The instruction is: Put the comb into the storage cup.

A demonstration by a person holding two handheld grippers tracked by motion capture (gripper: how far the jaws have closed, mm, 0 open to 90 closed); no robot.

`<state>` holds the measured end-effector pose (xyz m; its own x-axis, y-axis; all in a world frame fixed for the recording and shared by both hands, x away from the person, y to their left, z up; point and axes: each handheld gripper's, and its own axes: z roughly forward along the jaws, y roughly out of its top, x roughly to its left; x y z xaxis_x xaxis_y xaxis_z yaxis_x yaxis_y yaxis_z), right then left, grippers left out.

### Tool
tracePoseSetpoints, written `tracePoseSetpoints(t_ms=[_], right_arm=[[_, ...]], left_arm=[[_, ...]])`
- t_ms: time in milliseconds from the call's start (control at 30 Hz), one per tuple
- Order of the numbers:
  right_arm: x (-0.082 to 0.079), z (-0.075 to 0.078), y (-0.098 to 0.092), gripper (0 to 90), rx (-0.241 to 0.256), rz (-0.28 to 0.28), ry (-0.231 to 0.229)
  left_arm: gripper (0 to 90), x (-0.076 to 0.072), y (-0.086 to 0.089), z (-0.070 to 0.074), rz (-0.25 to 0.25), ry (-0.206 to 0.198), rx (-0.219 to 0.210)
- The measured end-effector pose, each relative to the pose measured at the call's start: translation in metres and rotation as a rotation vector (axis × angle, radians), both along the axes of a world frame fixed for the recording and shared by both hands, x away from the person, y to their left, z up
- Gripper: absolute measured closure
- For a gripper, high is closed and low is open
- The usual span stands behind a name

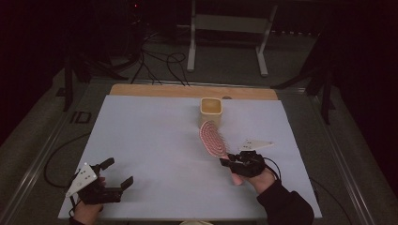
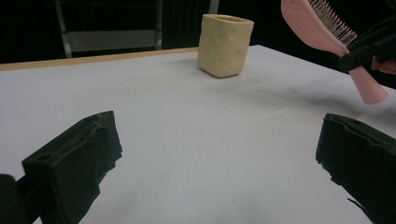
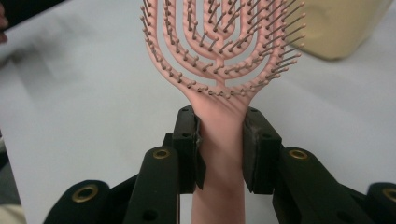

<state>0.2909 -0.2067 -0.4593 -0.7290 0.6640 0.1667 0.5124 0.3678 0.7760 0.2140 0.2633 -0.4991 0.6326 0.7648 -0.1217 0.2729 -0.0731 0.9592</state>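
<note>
A pink hairbrush is held above the white table, its head pointing toward a cream cup at the table's far middle. My right gripper is shut on the brush's handle just below the head; in the right gripper view both jaws clamp the pink handle, bristles facing the camera. The left gripper view has the brush at upper right and the cup standing upright beyond. My left gripper rests near the front left of the table, jaws wide apart and holding nothing.
A white sheet covers the table, with a wooden strip along the far edge. Beyond stand a metal frame and loose cables on the floor. Dark floor surrounds the table.
</note>
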Motion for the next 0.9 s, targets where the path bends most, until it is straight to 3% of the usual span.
tracePoseSetpoints(t_ms=[500,700,900], right_arm=[[-0.011,0.003,-0.016,70.2,0.113,-0.041,-0.123],[-0.017,0.0,-0.023,70.2,0.109,-0.066,-0.169],[-0.023,-0.001,-0.031,70.2,0.105,-0.136,-0.224]], left_arm=[[0.1,0.001,-0.001,-0.001,0.0,0.008,0.005],[0.1,0.002,-0.002,-0.001,-0.001,0.014,0.002],[0.1,0.002,-0.002,-0.002,-0.003,0.021,0.005]])
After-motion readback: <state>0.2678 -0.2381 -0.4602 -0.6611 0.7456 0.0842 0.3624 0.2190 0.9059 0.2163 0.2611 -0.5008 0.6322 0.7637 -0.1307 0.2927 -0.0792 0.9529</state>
